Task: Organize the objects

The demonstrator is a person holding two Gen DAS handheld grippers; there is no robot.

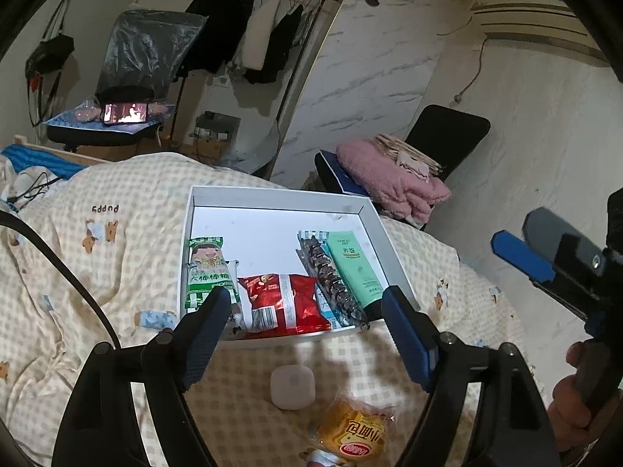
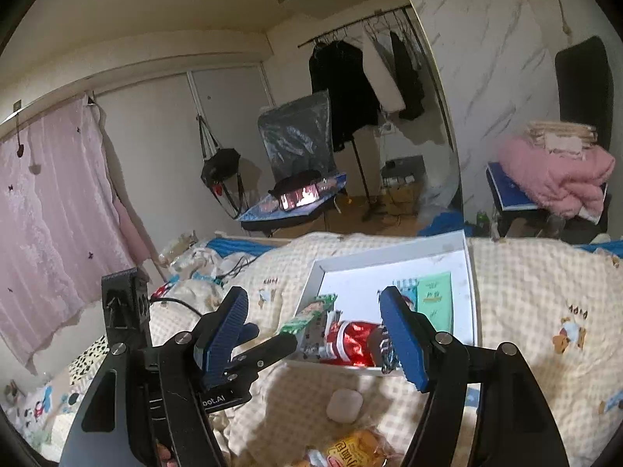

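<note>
Shallow white cardboard box (image 1: 372, 216) on the checked cream quilt (image 1: 117, 272): far half of the floor bare. Near half is filled side by side: green-and-white snack packet (image 1: 208, 272), red foil packet (image 1: 284, 303), clear sleeve of dark biscuits (image 1: 331, 280), mint-green tube (image 1: 354, 264). On the quilt before the box, a white rounded case (image 1: 292, 387) and a yellow wrapped bun (image 1: 356, 436) obstruct; quilt either side lies open.
</note>
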